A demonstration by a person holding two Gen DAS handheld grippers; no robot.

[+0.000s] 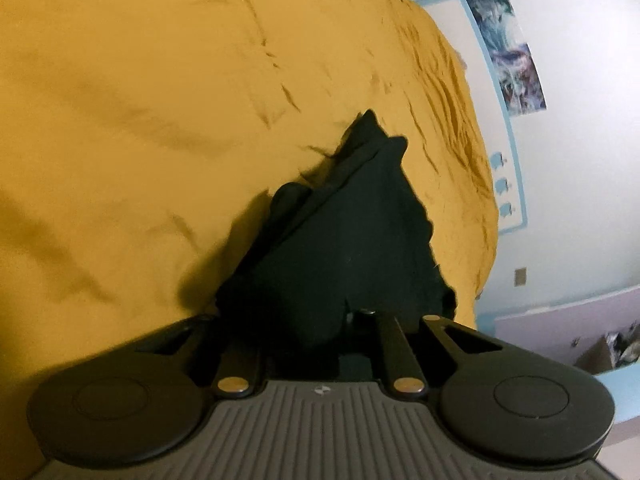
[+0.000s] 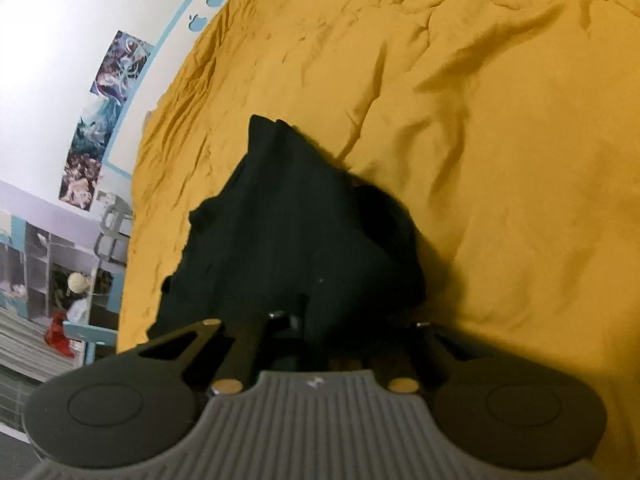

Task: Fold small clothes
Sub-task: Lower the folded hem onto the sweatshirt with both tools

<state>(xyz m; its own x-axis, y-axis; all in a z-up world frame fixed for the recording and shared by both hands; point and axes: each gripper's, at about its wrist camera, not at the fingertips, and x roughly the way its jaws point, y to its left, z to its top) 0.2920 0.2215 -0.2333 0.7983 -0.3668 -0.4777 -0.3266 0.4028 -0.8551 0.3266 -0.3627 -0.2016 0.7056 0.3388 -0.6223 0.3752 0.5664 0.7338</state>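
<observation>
Dark garment hangs bunched from both the left gripper and right gripper, each clamped on its edge above the bed; next, lowering and folding over.

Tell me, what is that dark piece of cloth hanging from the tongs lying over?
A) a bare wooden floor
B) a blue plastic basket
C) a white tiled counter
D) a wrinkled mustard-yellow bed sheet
D: in both wrist views the dark, nearly black cloth garment spreads from the tongs across the wrinkled mustard-yellow bed sheet, which fills the scene around it.
</observation>
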